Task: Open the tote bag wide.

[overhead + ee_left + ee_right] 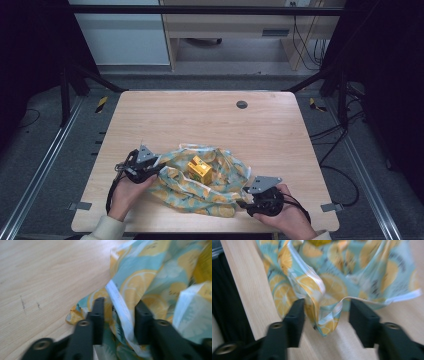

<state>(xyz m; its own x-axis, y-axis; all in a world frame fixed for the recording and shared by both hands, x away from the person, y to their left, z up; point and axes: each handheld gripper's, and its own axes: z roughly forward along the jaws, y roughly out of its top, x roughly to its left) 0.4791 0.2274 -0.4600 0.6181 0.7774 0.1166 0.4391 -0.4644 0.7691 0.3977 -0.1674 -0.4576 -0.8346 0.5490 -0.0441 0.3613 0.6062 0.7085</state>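
Cloth [200, 187] printed with lemon slices on pale blue, white-hemmed, lies crumpled on the near half of the wooden bench [210, 120], and a small yellow box [199, 169] sits on it near its middle. The box's printing is too small to read from the high view, and no writing can be made out on the fabric.

The left claw [159, 169], held in the person's left hand [131, 192], is at the cloth's left edge. In the left gripper view [120, 323] its jaws stand spread, with a fold and the white hem rising between them; the fabric is not pinched.

The right claw [243, 200], held in the right hand [280, 212], is at the cloth's near right corner. In the right gripper view [325, 315] its jaws are spread wide with a hanging corner of fabric between them, close to one jaw and clear of the other.

A round grey grommet [242, 104] sits in the bench's far side.
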